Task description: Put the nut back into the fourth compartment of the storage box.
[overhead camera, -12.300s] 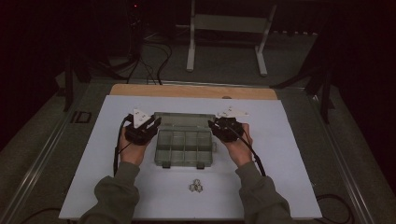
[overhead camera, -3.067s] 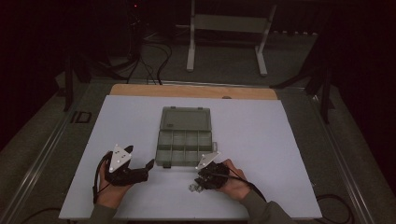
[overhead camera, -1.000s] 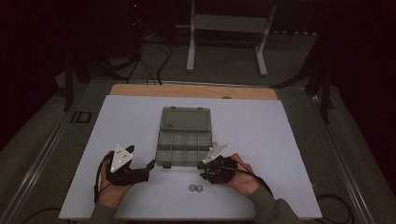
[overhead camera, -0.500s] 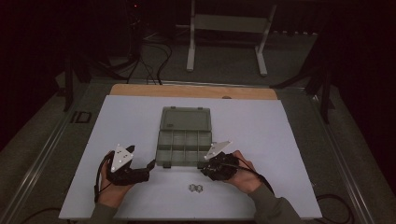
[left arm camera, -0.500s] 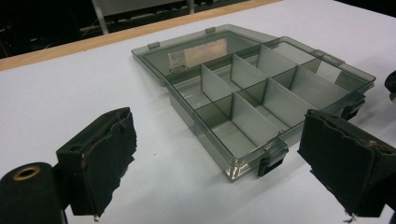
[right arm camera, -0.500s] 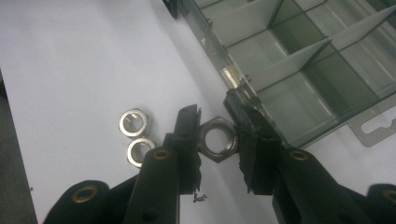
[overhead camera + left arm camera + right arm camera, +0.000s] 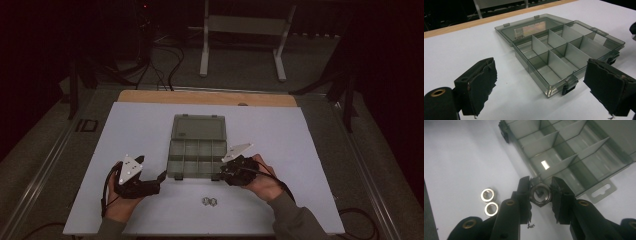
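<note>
A clear grey compartment box (image 7: 197,145) lies open at the middle of the white board, its lid flat behind it. My right gripper (image 7: 540,195) is shut on a steel hex nut (image 7: 540,194), held just above the board by the box's (image 7: 564,152) near right corner. In the high view the right gripper (image 7: 223,172) sits at that corner. Two more hex nuts (image 7: 211,201) lie side by side on the board in front of the box, and they also appear as a pair of nuts (image 7: 489,201) in the right gripper view. My left gripper (image 7: 541,90) stands open and holds nothing, its jaws facing the box's (image 7: 564,57) near left corner. In the high view the left gripper (image 7: 155,180) rests low at the left.
The white board (image 7: 300,150) lies on a wooden table top whose edge (image 7: 205,97) shows at the back. A metal stand (image 7: 240,40) and cables are on the dark floor beyond. Cables trail from both grippers toward the near edge.
My right gripper has lifted a little and edged toward the box's near right corner with the nut in it. The left gripper has stayed put.
</note>
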`<state>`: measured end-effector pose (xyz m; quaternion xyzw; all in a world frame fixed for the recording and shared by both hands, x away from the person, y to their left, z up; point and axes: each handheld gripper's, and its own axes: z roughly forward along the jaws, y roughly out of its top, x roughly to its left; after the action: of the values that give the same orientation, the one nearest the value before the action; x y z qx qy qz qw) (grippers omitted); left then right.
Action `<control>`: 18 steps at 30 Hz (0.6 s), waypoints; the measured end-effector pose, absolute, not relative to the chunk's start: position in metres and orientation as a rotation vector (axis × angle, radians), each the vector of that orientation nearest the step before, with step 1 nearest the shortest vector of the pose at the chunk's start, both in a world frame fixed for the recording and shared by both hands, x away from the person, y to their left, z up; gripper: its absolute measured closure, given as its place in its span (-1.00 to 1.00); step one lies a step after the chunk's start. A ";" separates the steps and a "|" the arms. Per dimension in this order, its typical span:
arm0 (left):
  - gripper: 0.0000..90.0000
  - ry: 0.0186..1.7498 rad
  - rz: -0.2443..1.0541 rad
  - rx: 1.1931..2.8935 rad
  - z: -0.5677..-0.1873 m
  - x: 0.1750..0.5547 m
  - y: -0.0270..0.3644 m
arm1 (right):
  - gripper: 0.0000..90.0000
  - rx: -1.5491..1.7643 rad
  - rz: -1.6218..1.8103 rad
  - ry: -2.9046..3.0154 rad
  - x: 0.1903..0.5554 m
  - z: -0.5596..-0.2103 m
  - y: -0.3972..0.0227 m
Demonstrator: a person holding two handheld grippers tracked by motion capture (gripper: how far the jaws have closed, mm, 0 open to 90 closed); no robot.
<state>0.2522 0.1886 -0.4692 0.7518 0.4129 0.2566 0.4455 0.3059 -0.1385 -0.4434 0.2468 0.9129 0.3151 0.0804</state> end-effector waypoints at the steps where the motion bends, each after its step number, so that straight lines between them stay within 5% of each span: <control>1: -0.76 1.023 0.636 1.863 -0.469 0.252 0.188 | 0.55 0.739 0.945 2.726 0.307 -0.442 -0.139; 18: -0.76 1.024 0.633 1.858 -0.469 0.253 0.189 | 0.55 0.762 0.979 2.674 0.331 -0.425 -0.131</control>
<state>0.2526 0.1894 -0.4690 0.7506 0.4137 0.2558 0.4472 0.3310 -0.1312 -0.4250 0.2574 0.9029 0.3304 0.0969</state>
